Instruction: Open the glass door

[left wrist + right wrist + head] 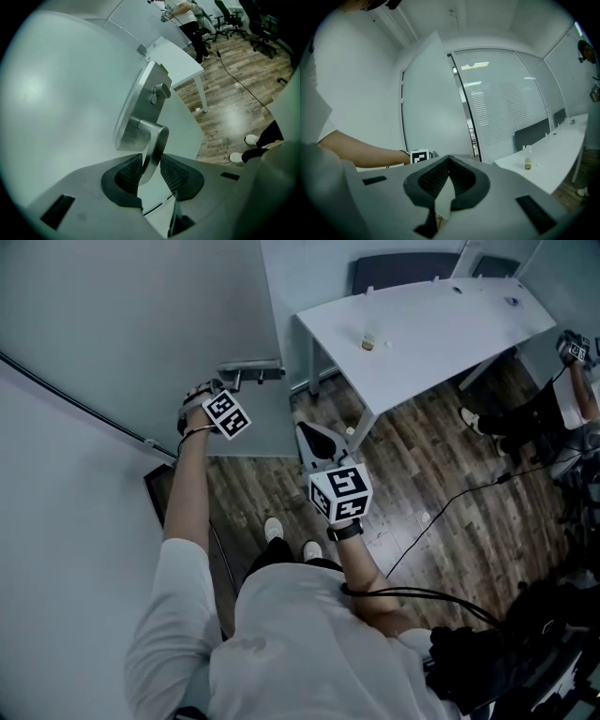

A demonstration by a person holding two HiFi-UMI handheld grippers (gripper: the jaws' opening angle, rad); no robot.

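The frosted glass door (141,315) stands swung away from its frame, and its edge shows in the right gripper view (424,103). A metal lever handle (253,367) sticks out from a steel backplate (136,117). My left gripper (236,381) reaches up to it. In the left gripper view the lever handle (154,140) runs down between the two black pads (126,176), which touch it on both sides, so my left gripper (151,168) is shut on it. My right gripper (314,439) hangs over the floor right of the door, away from it. Its tips (447,176) meet with nothing held.
A white table (431,324) with a small bottle (368,340) stands just right of the door, with dark chairs (403,268) behind it. Another person (572,390) stands at the far right. A black cable (469,493) crosses the wood floor; a dark bag (506,652) lies near me.
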